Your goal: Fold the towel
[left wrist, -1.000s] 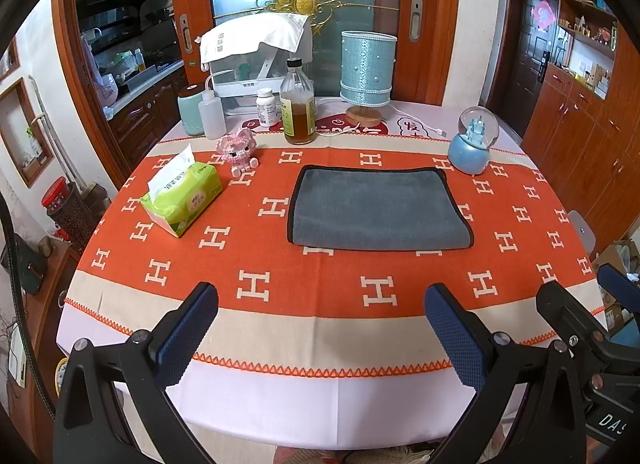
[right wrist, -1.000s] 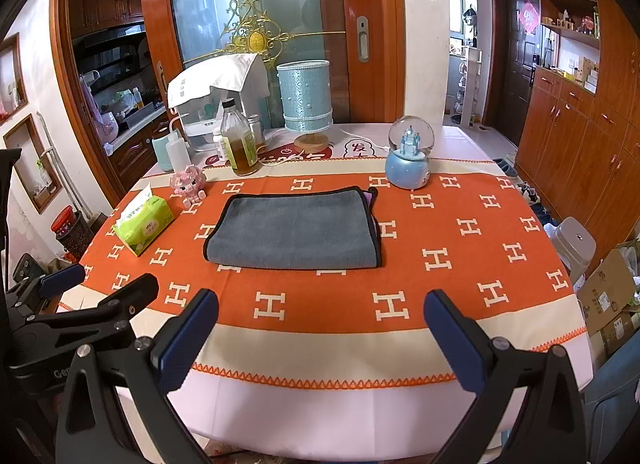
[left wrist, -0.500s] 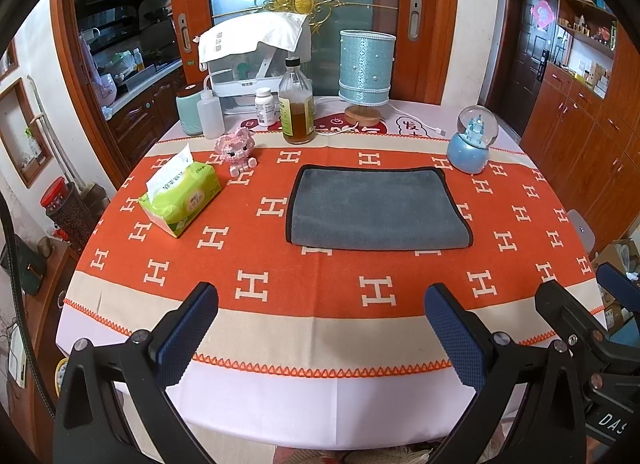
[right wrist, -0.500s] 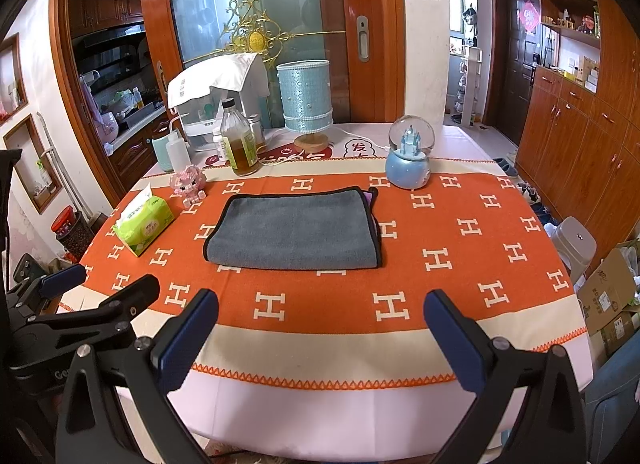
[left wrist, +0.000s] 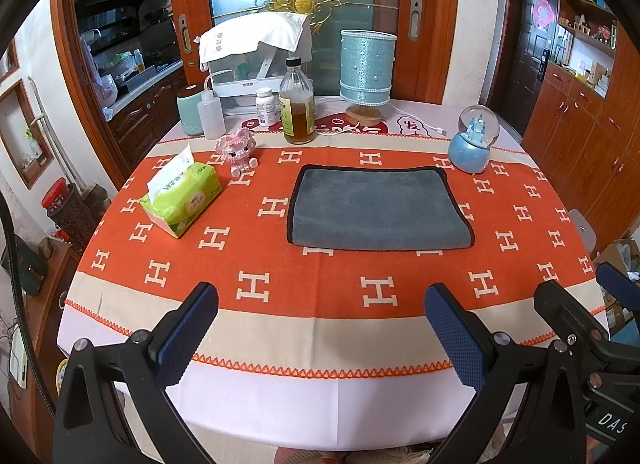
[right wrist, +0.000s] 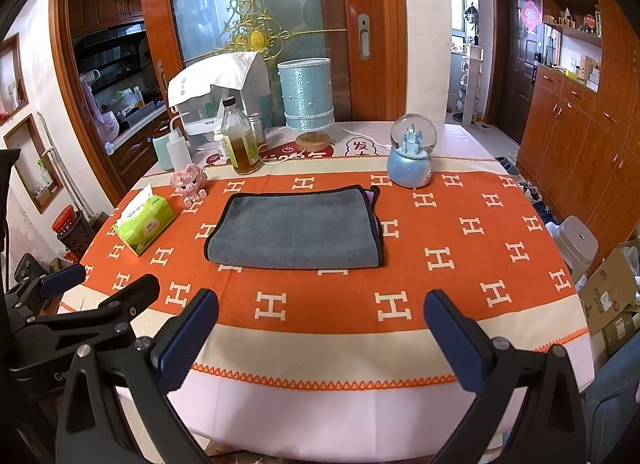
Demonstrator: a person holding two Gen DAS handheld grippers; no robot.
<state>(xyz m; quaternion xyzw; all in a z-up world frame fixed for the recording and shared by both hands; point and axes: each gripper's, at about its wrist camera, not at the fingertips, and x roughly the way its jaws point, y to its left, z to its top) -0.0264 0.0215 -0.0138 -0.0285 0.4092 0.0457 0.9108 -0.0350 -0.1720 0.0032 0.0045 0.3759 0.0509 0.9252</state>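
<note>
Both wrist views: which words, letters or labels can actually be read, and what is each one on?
"H", repeated: tablecloth.
"DAS", cut off by the frame edge: right tool body.
"发": white mat behind the snow globe.
Tissue pack, bottle label, pill jar, white cloth: print too blurred to read.

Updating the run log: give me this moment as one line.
towel: folded, flat on table | left gripper: open, empty, short of towel | right gripper: open, empty, short of towel
</note>
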